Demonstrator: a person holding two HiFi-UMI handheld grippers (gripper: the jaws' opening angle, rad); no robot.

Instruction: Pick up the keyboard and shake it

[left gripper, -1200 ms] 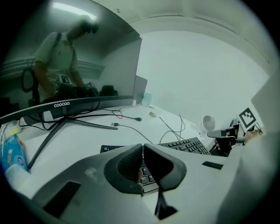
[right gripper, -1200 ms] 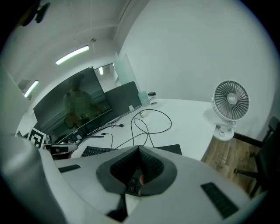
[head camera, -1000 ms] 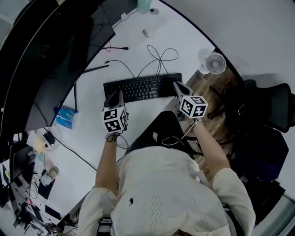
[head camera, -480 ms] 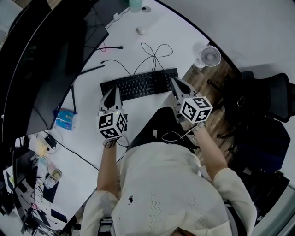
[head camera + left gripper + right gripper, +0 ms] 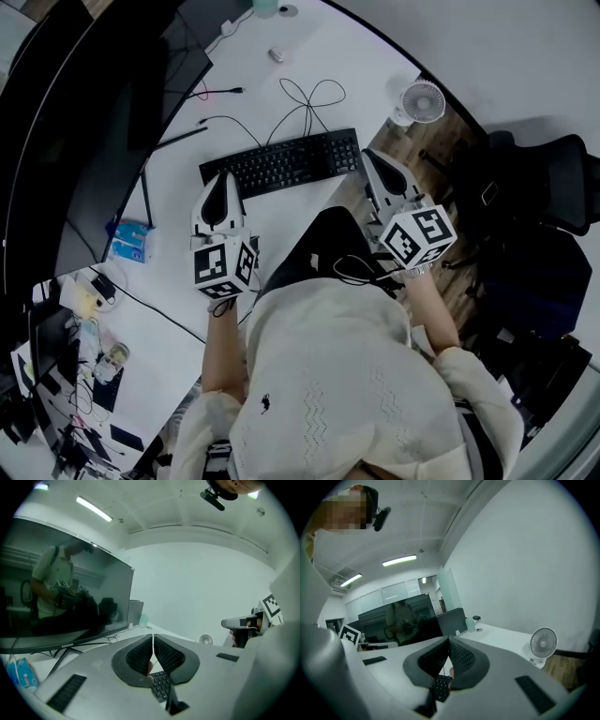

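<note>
Looking steeply down on a big white surface. Huge dark monitor along its left side, also filling the left half of the left claw view. Black office chair off to the right, on the wood floor.

Both arms reaching forward out of a pale top. Left forearm pretty much straight ahead over the surface. Right forearm angled outward, past the surface's edge and over the floor. Marker cube on each claw sitting at the wrist end, noses pointing away from the body.

Black keyboard lying flat on the surface, ahead of the body and between the two claws, not picked up.

Left claw nosing in at the keyboard's near-left corner; can't tell if touching. Jaws pressed together at the tips, nothing clamped, just keys peeking below them. Right claw just beside the keyboard's right end. Same deal there: jaws closed tip to tip and empty, keys visible underneath.

Little white fan at the surface's right edge, also in the right claw view. Looped black cable behind the keyboard. Small blue pack near the monitor's foot.
</note>
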